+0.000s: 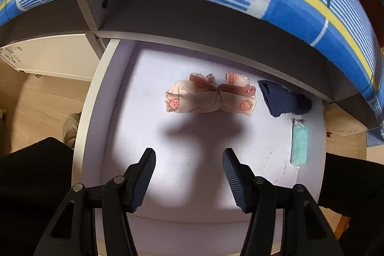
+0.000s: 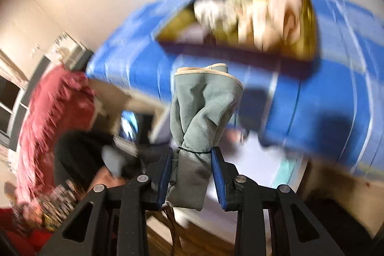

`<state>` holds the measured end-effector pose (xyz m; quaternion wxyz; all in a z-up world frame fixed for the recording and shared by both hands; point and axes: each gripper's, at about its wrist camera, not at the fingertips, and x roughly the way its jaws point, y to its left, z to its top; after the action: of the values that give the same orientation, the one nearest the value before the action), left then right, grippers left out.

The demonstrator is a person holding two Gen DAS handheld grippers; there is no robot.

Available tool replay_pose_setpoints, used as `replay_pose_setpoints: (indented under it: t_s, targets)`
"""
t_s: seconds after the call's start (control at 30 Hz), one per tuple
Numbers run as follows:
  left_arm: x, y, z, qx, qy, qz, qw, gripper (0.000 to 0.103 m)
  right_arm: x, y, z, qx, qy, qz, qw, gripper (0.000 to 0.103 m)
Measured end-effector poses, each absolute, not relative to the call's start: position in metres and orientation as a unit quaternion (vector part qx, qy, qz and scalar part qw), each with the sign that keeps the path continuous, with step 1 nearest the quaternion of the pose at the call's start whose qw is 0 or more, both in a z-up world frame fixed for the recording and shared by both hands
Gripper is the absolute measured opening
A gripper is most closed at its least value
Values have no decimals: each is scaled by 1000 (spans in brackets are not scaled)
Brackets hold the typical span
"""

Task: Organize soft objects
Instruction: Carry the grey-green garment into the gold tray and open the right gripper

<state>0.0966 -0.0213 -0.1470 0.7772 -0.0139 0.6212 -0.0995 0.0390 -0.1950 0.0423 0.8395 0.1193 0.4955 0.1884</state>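
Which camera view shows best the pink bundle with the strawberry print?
The left wrist view. There the pink strawberry bundle lies sharp and whole on the white surface, beyond the open left gripper. The right wrist view is blurred by motion, and the bundle cannot be made out there.

The left tongs (image 1: 189, 178) are hovering open and empty over a white drawer (image 1: 91, 97). Inside are lying a pink strawberry-print bundle (image 1: 208, 97), a dark blue folded cloth (image 1: 283, 97) beside it, and a wrapped teal item (image 1: 299, 144) nearer the right wall.
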Motion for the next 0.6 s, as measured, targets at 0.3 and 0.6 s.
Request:
replay_pose_setpoints:
  t_s: [0.3,0.6]
  targets:
    - [96,-25,-150,-6,626,-104,773,58,163,-223,104,101,436,109,888,33]
    - [97,-23,-155,-26,635,-113,764,58,281,-229,88,77,446,41,891,33]
